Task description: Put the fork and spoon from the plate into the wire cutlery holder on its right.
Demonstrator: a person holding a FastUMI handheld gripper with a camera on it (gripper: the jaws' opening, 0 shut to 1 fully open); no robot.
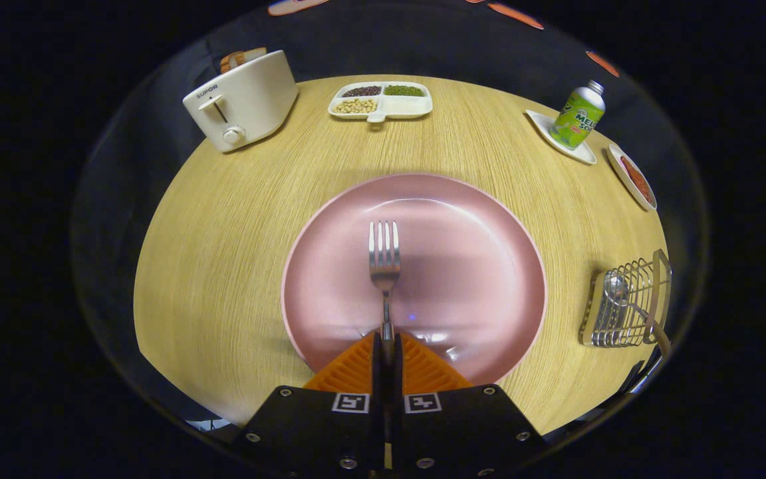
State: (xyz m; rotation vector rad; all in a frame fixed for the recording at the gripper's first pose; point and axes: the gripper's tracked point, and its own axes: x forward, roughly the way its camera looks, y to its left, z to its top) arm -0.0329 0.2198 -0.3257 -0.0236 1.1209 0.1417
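A steel fork (384, 266) points away from me over the pink plate (489, 266), its tines toward the plate's middle. Its handle runs back between my fingers, and my gripper (387, 346) is shut on that handle near the plate's near rim. Whether the fork rests on the plate or is lifted off it, I cannot tell. The wire cutlery holder (629, 306) stands on the table to the right of the plate, with the spoon (616, 289) lying inside it, bowl toward the far end.
A cream toaster (243, 100) with bread stands at the far left of the round wooden table (223, 253). A divided tray of beans (381, 101) sits at the back. A green bottle (577, 116) on a coaster and a small dish (632, 176) stand far right.
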